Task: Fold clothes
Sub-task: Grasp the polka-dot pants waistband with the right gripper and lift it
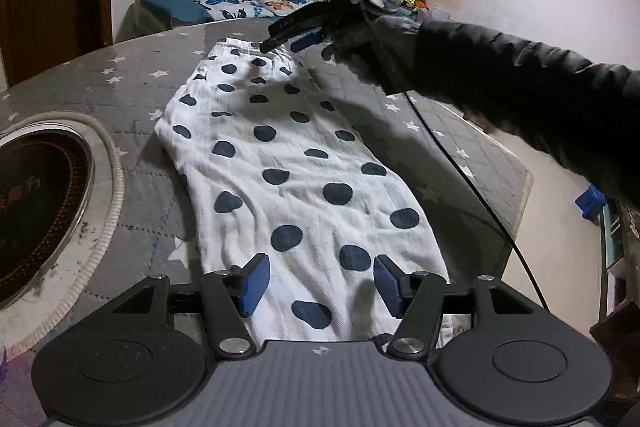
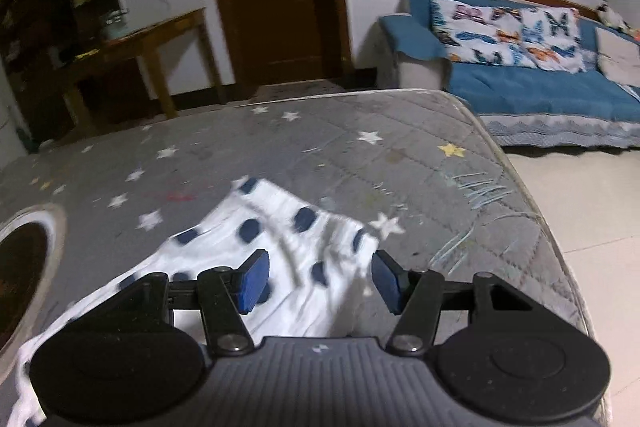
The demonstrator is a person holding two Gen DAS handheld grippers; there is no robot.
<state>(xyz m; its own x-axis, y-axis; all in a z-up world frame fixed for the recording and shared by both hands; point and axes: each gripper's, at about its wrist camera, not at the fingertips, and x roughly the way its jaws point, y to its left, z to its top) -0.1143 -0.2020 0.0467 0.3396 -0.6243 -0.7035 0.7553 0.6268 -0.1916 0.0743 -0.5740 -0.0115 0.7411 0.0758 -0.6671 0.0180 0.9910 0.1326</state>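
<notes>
A white garment with dark blue dots [image 1: 288, 163] lies lengthwise on the grey star-print table cover [image 1: 132, 75]. My left gripper [image 1: 320, 285] is open over its near end, blue pads on either side of the cloth. My right gripper [image 1: 286, 41] shows in the left wrist view above the far end of the garment, held by a gloved hand; it looks open and empty. In the right wrist view the right gripper [image 2: 320, 285] is open just above the garment's far end [image 2: 280, 239], which is blurred.
A round inset plate with a dark centre [image 1: 44, 203] sits at the table's left. The table edge [image 2: 532, 195] drops to a tiled floor on the right. A blue sofa with butterfly cushions [image 2: 540, 67] stands beyond. A black cable [image 1: 472, 187] trails from the right gripper.
</notes>
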